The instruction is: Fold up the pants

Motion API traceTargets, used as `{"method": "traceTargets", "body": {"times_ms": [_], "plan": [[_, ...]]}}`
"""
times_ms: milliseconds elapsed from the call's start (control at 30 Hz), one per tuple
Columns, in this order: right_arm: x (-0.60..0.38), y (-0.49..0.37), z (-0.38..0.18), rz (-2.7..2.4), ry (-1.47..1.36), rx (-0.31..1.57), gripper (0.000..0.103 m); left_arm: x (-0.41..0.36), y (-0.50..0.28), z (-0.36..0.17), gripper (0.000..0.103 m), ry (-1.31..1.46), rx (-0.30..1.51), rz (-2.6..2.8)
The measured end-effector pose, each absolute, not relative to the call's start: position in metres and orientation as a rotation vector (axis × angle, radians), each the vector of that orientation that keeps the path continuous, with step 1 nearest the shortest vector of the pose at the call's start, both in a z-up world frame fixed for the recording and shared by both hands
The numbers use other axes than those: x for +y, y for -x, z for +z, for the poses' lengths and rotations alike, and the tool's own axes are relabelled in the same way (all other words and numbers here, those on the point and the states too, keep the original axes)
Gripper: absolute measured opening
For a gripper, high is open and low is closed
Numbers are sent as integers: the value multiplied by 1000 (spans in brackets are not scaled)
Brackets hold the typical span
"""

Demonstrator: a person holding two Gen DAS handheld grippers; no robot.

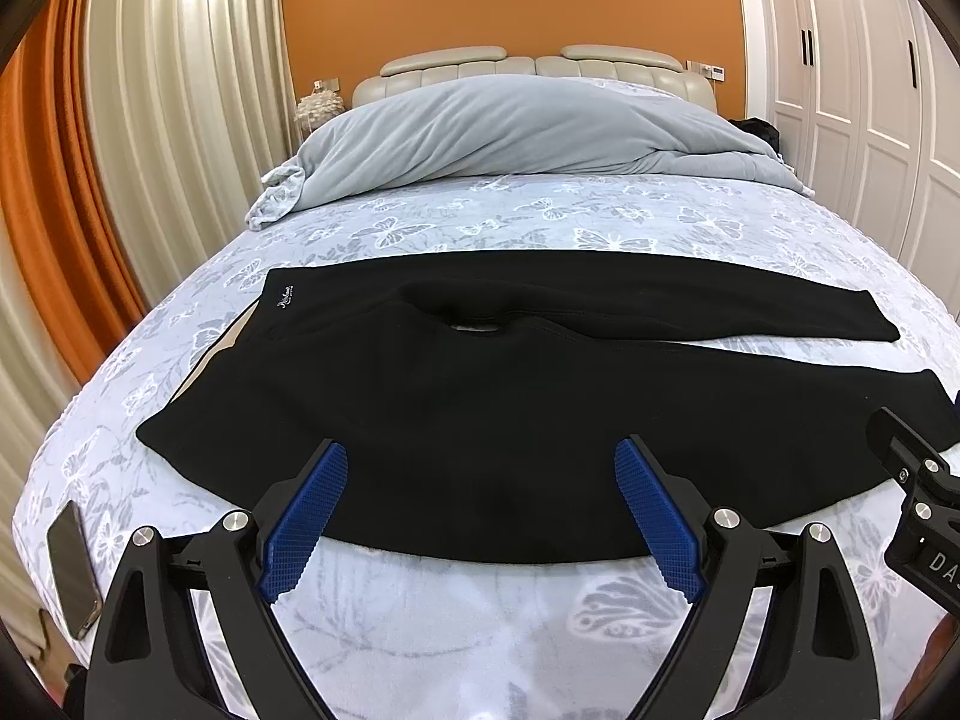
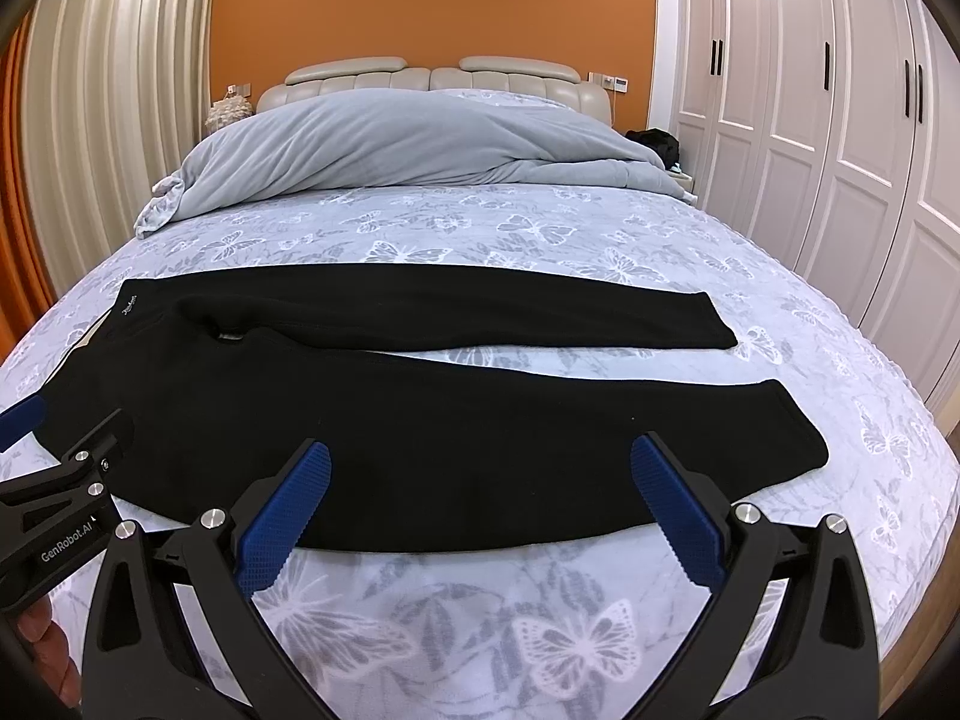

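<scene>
Lying flat across the bed (image 2: 600, 228), the black pants (image 1: 480, 396) run crosswise to the headboard, waistband toward the left and both cuffs toward the right. The fabric is plain black and matte, with a small pale embroidered logo (image 1: 283, 298) at the far corner of the waistband. A strip of tan lining shows at the waistband's left edge. The two legs part in a narrow V from the crotch, where a small pale patch shows; a sliver of bedsheet is visible between them, widening toward the cuffs. The far leg lies straight; the near leg spreads wider, its near edge curving along the front of the bed. The surface is mostly smooth, with a shallow crease near the crotch.

The left gripper (image 1: 480, 480) sits above the near edge of the pants, jaws spread wide, blue ribbed pads holding nothing. The right gripper (image 2: 480, 480) stands likewise above the near leg, jaws wide apart and empty.

The bedsheet is pale grey-blue with a white butterfly print. A grey duvet (image 1: 516, 132) is bunched against the cream padded headboard (image 2: 432, 75). A phone (image 1: 72, 570) lies on the near left corner of the bed. White wardrobe doors (image 2: 810, 90) stand to the right, curtains to the left, an orange wall behind.
</scene>
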State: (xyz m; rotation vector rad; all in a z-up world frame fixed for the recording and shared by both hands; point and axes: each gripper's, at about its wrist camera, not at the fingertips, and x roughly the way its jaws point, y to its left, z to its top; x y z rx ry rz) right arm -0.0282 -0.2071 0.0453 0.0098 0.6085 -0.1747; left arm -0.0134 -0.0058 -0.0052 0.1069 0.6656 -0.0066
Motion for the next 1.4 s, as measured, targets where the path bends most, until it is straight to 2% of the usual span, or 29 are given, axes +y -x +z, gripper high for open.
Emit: {"method": "traceTargets", "body": {"times_ms": [1067, 1267, 1400], "plan": [[-212, 26, 43, -164, -32, 628, 98, -4, 12, -6, 89, -86, 684, -33], [-260, 1, 48, -104, -150, 744, 98, 23, -9, 3, 89, 16, 741, -74], [-342, -40, 51, -126, -302, 800, 98, 65, -49, 19, 89, 78, 759, -54]]}}
